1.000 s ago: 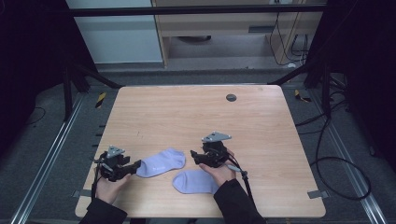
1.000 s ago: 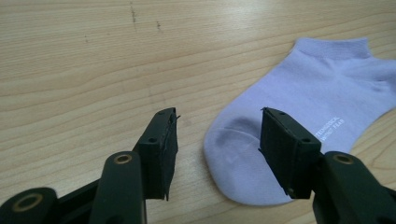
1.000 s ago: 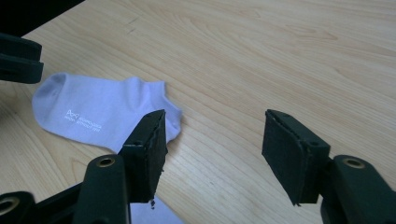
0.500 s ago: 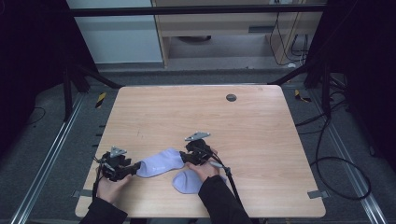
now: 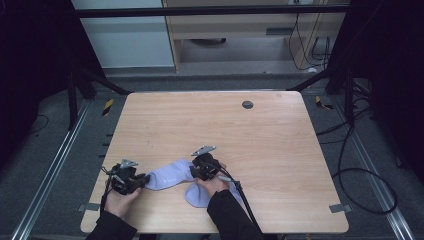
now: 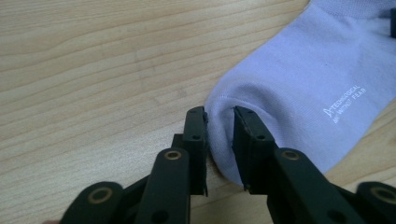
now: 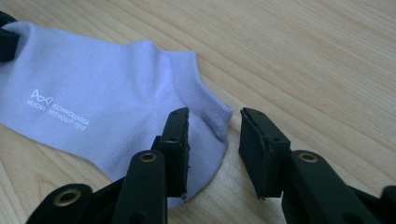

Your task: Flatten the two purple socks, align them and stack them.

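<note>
Left tool point(image 6: 219, 122) pinches the toe of a pale lilac cotton sock point(image 6: 299, 88), jaws just closing; right tool point(image 7: 212, 133), jaws also closing but still spread, straddles its cuff on the wooden bench point(image 5: 210, 125).

Far half of table point(image 5: 215, 120) bare wood, free passage for either of my grippers; small dark disc point(image 5: 247, 104) near far edge is flat. Right side of table open out to edge. Near edge crowded: upper sock point(image 5: 170, 175) lies between my left gripper point(image 5: 144, 179) and right gripper point(image 5: 192, 172), second sock point(image 5: 197, 196) just beneath my right hand. My forearms block near-edge middle. Black frame bars point(image 5: 95, 82) at far corners, cables point(image 5: 360, 175) on floor at right, off table.
</note>
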The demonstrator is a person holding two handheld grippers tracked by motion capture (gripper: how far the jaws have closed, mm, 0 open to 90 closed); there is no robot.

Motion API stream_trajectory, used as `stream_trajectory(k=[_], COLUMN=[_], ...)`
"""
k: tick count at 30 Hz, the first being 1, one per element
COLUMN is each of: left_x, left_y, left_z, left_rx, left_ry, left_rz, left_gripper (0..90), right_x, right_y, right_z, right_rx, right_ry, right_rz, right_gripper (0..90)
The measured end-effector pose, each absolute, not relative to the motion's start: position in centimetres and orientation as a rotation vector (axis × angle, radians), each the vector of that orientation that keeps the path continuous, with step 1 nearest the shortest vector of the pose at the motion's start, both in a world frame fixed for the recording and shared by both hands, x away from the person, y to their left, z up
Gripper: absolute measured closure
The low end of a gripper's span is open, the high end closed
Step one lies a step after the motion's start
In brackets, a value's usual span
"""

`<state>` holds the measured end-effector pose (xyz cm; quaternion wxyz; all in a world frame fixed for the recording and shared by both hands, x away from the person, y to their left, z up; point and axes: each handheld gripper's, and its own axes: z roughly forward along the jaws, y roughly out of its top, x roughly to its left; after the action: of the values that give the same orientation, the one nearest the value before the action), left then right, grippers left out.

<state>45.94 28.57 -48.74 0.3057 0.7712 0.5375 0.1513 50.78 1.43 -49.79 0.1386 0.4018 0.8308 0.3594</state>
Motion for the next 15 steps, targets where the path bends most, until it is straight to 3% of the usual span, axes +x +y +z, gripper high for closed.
stream_trajectory(k=[5, 9, 15], left_x=[45.9, 45.8, 45.5], left_y=[28.4, 28.3, 28.5], left_z=[-48.7, -48.4, -47.4], left_rx=[2.044, 2.041, 1.992], left_ry=[1.423, 1.409, 1.380], left_rz=[0.386, 0.388, 0.379], left_gripper=[85.0, 86.4, 86.8], right_x=[50.5, 50.3, 50.0], right_y=[1.6, 1.9, 1.7], right_z=[-49.8, -49.8, -49.3], right_rx=[1.142, 1.156, 1.178], right_ry=[2.396, 2.404, 2.393], right_rz=[1.033, 1.035, 1.069], right_gripper=[74.2, 85.6, 87.2])
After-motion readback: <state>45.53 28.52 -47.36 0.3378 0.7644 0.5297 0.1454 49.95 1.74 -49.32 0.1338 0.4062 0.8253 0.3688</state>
